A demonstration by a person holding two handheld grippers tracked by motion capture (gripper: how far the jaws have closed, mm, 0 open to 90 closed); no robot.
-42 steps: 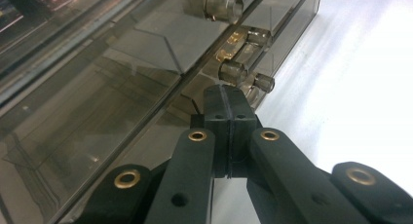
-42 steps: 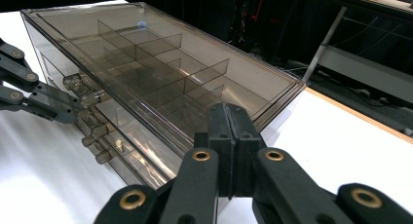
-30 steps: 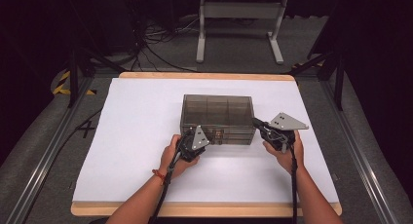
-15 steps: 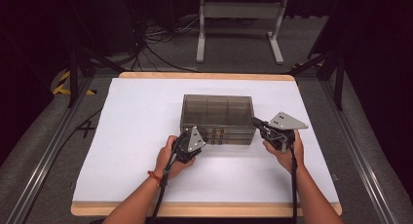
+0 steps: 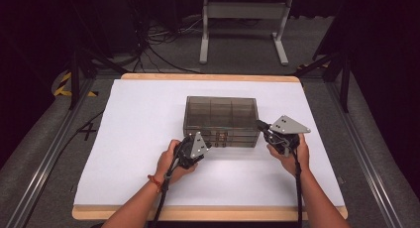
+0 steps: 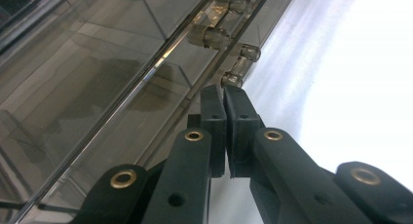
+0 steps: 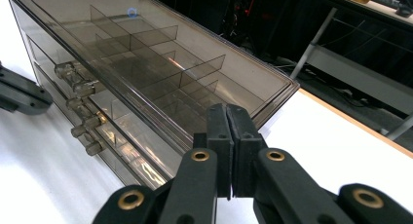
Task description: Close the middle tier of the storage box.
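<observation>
A smoky see-through drawer box (image 5: 221,111) stands in the middle of the white table (image 5: 129,139). My left gripper (image 5: 208,142) is at the box's front, left of its small clear knobs (image 5: 222,137). In the left gripper view its jaws (image 6: 224,90) are shut on nothing, tips just short of the lowest knob (image 6: 233,79) and close to the drawer front (image 6: 97,87). My right gripper (image 5: 259,124) sits at the box's front right corner. Its jaws (image 7: 226,109) are shut and empty, level with the box's lid (image 7: 146,53); whether they touch it I cannot tell.
The box's drawers show dividers and look empty. Several knobs (image 7: 78,87) line the front, with the left gripper's jaws (image 7: 19,95) beyond them. A wooden table edge (image 5: 208,78) and a metal stand (image 5: 242,10) lie behind. White table surface lies on all sides of the box.
</observation>
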